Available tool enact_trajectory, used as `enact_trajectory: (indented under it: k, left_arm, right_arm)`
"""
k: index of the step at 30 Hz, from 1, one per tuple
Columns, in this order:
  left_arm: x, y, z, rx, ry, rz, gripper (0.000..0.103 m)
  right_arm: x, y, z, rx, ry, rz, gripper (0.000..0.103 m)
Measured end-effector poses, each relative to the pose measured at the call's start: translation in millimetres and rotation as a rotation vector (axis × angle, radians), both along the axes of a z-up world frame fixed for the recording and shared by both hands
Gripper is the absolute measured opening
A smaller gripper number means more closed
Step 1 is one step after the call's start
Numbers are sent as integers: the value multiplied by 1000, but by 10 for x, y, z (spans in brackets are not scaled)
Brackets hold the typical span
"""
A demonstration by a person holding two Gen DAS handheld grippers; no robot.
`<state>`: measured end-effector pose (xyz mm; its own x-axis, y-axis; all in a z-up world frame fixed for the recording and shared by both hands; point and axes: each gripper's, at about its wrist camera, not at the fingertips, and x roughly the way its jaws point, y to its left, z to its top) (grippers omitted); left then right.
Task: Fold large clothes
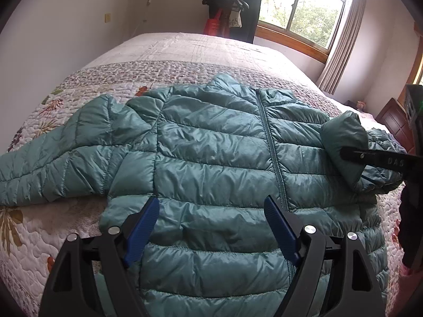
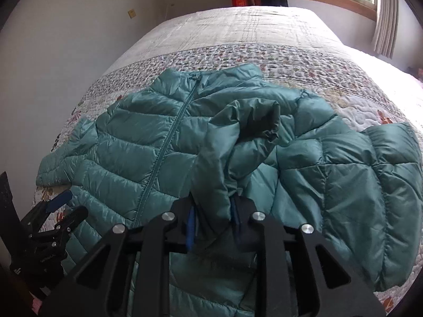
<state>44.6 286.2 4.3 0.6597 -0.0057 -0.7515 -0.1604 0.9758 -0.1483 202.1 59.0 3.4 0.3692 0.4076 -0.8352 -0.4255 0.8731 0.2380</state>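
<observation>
The teal puffer jacket (image 1: 211, 142) lies front-up on the quilted bed (image 1: 185, 50), its right sleeve (image 2: 232, 142) pinched at what looks like the cuff by the right gripper (image 2: 212, 222) to fold it across the chest, while the left gripper (image 1: 211, 224) hovers spread wide and empty over the hem.

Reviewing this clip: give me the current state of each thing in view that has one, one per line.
Jacket: zipped, front up, flat on the bed.
Left sleeve: spread out to the side, unfolded.
Right sleeve: cuff lifted over the chest.
Left gripper: open, holding nothing, above the hem.
Right gripper: shut on the right sleeve.
Quilt: spread over the bed.
Curtain: drawn aside.
</observation>
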Motion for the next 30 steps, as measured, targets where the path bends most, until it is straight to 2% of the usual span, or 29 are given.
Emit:
enact_trajectory:
  k: [2,5,8,11,14,16,20,23,26,30]
  left_arm:
    - [3,9,-6,-5,3,0,82]
    - [16,14,-11,-24,7,-8,82]
    - [35,2,1,-79,21,-36,82]
    - [132,-86,4,-133,70,-97,83]
    - [335,-284,0,-153,127,-162,83]
    - [477,-419,14,-165,137,-184,83]
    - [801,-729,-12,-235,165,-248,83]
    - [1069,-923,-149,-245,221,-249,79]
    - [1202,-1001,-271,-247,247,-225,57]
    - [1202,-977,-257,-288,208,-212,16]
  right_arm:
    - [-24,67,-27,15,7,28,29]
    - [-92,72,44,106,17,88,47]
    - [-161,-76,217,182,-7,107,48]
    - [-196,-331,387,198,-66,39,48]
    - [-220,-636,508,182,-136,-72,51]
    - [-214,-867,538,184,-164,-145,52]
    - [-114,-1208,541,164,-191,-255,54]
    - [-55,-1460,531,175,-186,-303,54]
    - [0,-1644,510,179,-181,-342,54]
    - [64,-1809,499,181,-181,-379,54]
